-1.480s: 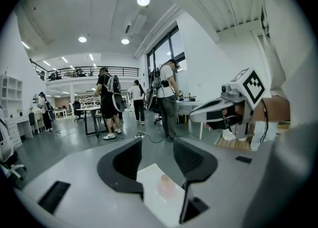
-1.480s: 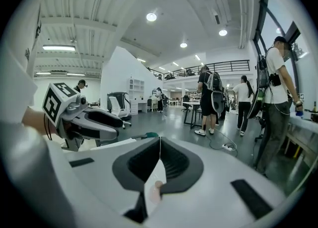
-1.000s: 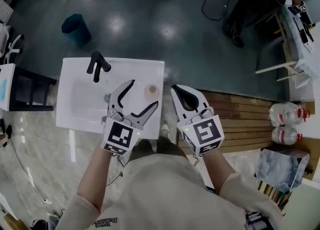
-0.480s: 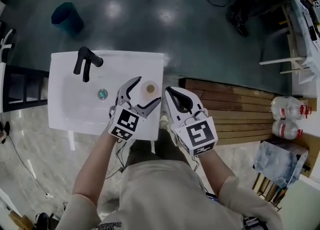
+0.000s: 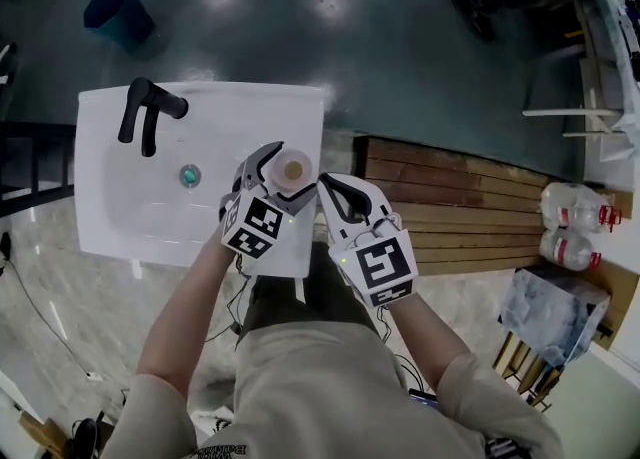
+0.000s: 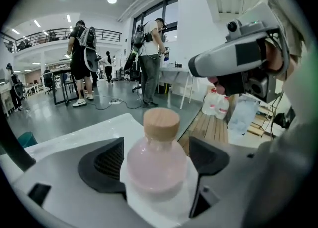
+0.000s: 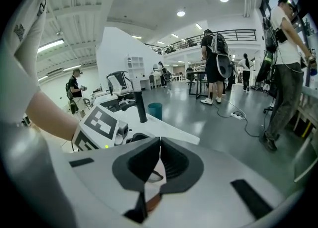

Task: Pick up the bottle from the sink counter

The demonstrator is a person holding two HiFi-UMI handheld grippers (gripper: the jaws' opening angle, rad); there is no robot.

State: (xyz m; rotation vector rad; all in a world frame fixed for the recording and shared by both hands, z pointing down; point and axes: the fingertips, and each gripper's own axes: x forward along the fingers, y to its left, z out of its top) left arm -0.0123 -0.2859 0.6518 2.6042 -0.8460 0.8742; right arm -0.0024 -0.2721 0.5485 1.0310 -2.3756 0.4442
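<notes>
A pale pink bottle (image 5: pixel 295 169) with a tan wooden cap stands upright at the right edge of the white sink counter (image 5: pixel 200 239). My left gripper (image 5: pixel 287 179) reaches over the counter and its jaws are opening, one on each side of the bottle. In the left gripper view the bottle (image 6: pixel 160 122) fills the gap between the dark pads (image 6: pixel 105 163), which stand close to it without visibly pressing. My right gripper (image 5: pixel 328 184) hovers just right of the bottle, off the counter's edge, shut with nothing in it (image 7: pixel 158 145).
A black faucet (image 5: pixel 145 112) and a teal drain (image 5: pixel 189 176) lie at the sink's left. A slatted wooden platform (image 5: pixel 470 212) sits to the right, with two water jugs (image 5: pixel 575 227) and a plastic-wrapped bundle (image 5: pixel 555 312) beyond. A teal bin (image 5: pixel 118 12) stands on the floor.
My left gripper has moved forward and right until its jaws straddle the bottle. The right gripper has drifted left, closer to the bottle, still shut.
</notes>
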